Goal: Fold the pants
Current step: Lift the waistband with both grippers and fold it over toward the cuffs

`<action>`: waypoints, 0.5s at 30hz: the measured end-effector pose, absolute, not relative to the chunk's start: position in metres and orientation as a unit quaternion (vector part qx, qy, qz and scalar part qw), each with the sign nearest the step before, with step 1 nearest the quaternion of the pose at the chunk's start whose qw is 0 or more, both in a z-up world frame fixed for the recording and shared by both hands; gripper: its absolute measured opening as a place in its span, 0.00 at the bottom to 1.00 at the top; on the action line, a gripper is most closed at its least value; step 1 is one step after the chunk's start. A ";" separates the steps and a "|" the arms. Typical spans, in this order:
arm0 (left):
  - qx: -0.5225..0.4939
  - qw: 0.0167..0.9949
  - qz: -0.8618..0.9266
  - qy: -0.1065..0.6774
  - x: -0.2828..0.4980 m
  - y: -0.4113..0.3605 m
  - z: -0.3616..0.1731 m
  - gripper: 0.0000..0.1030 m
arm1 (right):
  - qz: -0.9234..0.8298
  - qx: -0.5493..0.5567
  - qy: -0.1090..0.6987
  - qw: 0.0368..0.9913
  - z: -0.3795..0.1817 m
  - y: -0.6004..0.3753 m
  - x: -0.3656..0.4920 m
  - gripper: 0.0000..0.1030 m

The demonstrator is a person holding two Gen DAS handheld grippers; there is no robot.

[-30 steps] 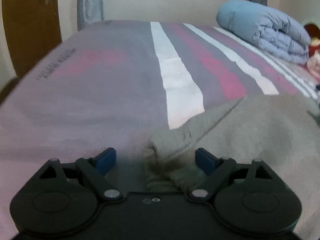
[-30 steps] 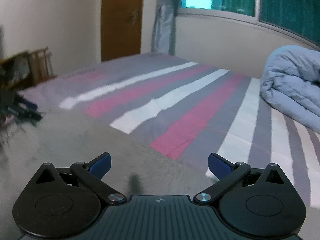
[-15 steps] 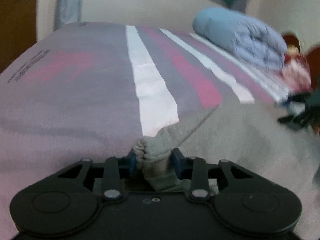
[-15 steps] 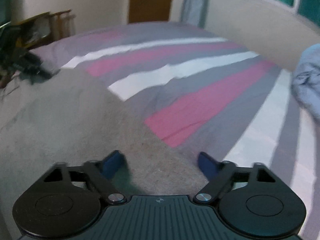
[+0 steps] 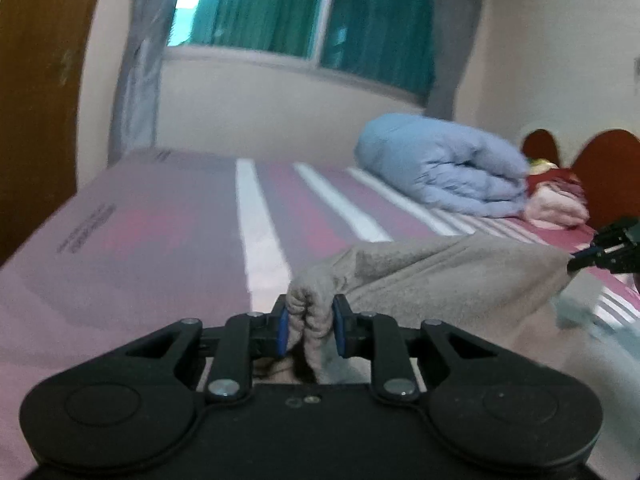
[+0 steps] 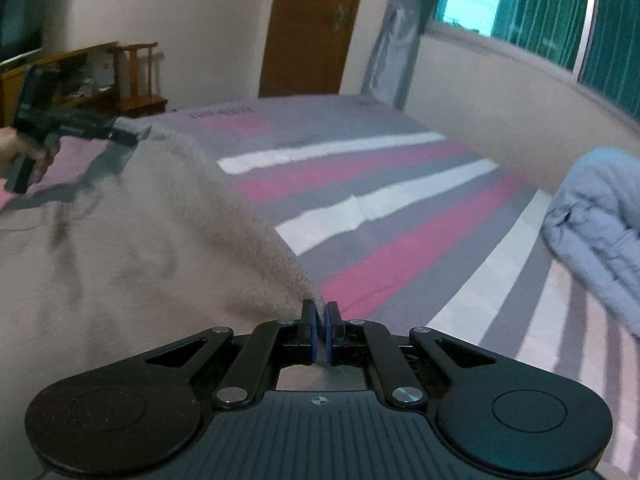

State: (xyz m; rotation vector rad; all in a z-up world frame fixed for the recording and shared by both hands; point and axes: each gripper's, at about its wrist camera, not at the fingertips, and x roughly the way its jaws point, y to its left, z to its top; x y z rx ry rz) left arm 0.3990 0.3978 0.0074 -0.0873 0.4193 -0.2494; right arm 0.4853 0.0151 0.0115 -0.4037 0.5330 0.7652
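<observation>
The grey pants (image 5: 440, 280) lie on the striped bed and are lifted at two corners. My left gripper (image 5: 309, 330) is shut on a thick bunched corner of the pants, held above the bed. My right gripper (image 6: 320, 330) is shut on a thin edge of the pants (image 6: 140, 248), which stretch away to the left. The right gripper also shows at the right edge of the left wrist view (image 5: 608, 246). The left gripper shows at the far left of the right wrist view (image 6: 60, 132), holding the cloth taut.
The bed has a grey, pink and white striped sheet (image 6: 380, 208). A rolled blue duvet (image 5: 444, 168) lies at the head end beside pink bedding (image 5: 556, 204). A wooden door (image 6: 312, 28), a wooden shelf (image 6: 120, 76) and a curtained window (image 5: 304, 12) stand beyond the bed.
Both grippers went from open to shut on the pants' edge. Both have lifted, raising the cloth off the bed and stretching it between them.
</observation>
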 end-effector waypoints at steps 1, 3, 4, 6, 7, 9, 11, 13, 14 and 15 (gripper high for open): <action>-0.031 0.970 -0.131 0.201 0.388 0.397 0.013 0.12 | 0.366 -0.196 0.247 0.876 0.018 0.012 0.469 0.04; -0.003 0.971 -0.140 0.196 0.372 0.393 0.021 0.12 | 0.367 -0.203 0.233 0.877 0.027 0.008 0.439 0.04; 0.012 0.970 -0.144 0.194 0.363 0.393 0.023 0.12 | 0.369 -0.206 0.229 0.877 0.030 0.006 0.423 0.04; 0.038 0.969 -0.152 0.193 0.342 0.391 0.026 0.12 | 0.371 -0.221 0.221 0.874 0.032 0.006 0.390 0.04; 0.048 0.968 -0.153 0.193 0.333 0.390 0.024 0.12 | 0.373 -0.226 0.219 0.873 0.032 0.006 0.376 0.04; 0.066 0.965 -0.155 0.200 0.315 0.388 0.016 0.12 | 0.376 -0.226 0.218 0.872 0.026 0.006 0.345 0.04; 0.070 0.962 -0.150 0.217 0.297 0.387 0.002 0.12 | 0.379 -0.231 0.224 0.868 0.011 0.010 0.317 0.04; 0.065 0.959 -0.137 0.241 0.283 0.390 -0.016 0.15 | 0.380 -0.221 0.240 0.866 -0.009 0.009 0.296 0.04; 0.058 0.958 -0.128 0.251 0.274 0.390 -0.027 0.15 | 0.378 -0.210 0.251 0.866 -0.021 0.009 0.288 0.04; 0.051 0.956 -0.117 0.263 0.268 0.390 -0.036 0.19 | 0.371 -0.197 0.262 0.869 -0.037 0.012 0.280 0.04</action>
